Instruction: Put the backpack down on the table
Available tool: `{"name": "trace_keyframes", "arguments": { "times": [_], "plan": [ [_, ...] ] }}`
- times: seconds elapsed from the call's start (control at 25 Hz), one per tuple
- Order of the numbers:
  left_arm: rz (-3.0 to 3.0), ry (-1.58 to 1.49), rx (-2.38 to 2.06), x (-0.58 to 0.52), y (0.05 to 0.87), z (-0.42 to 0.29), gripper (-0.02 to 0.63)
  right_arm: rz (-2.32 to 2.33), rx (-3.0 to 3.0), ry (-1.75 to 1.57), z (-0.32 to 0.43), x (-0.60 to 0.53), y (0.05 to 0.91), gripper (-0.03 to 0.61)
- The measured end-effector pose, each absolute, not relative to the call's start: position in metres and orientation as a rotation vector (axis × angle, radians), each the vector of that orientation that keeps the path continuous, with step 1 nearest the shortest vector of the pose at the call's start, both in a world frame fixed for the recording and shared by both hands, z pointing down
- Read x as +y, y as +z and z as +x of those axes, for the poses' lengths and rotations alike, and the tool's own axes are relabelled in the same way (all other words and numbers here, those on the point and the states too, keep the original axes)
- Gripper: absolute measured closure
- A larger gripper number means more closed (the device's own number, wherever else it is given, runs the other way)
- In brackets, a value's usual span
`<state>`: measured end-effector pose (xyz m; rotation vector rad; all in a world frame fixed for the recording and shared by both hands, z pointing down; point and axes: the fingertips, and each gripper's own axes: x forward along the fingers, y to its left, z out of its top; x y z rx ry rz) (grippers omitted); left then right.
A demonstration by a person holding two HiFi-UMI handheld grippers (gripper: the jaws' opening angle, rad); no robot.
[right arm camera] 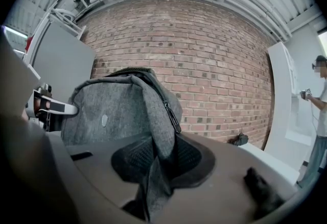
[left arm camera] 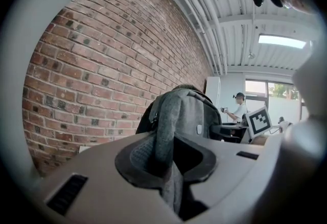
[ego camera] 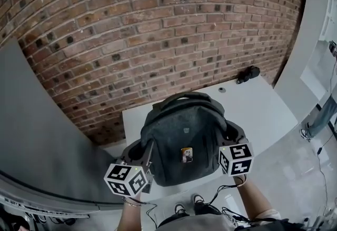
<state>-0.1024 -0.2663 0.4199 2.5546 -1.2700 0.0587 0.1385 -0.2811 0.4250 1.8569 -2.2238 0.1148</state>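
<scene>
While the dark grey fabric backpack (ego camera: pixel 184 140) is upright over the white worktop (ego camera: pixel 258 106), left gripper (left arm camera: pixel 166 162) and right gripper (right arm camera: pixel 158 162) jaws each clench its side fabric.

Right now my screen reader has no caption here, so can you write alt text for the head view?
Seen from above, a grey backpack is pinched at its sides by the left gripper and right gripper, at the near end of a white table beside a brick wall.

Grey backpack (ego camera: pixel 181 132) upright at white table (ego camera: pixel 255 111) near edge
</scene>
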Motion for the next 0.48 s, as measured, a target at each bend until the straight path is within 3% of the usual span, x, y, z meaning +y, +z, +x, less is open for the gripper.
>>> {"name": "trace_keyframes", "arguments": {
  "times": [0.48],
  "plan": [
    [2.567, 0.027, -1.337, -0.283, 0.427, -0.105, 0.545, 1.89, -2.195, 0.136, 0.137, -0.296, 0.433, 0.496]
  ]
}}
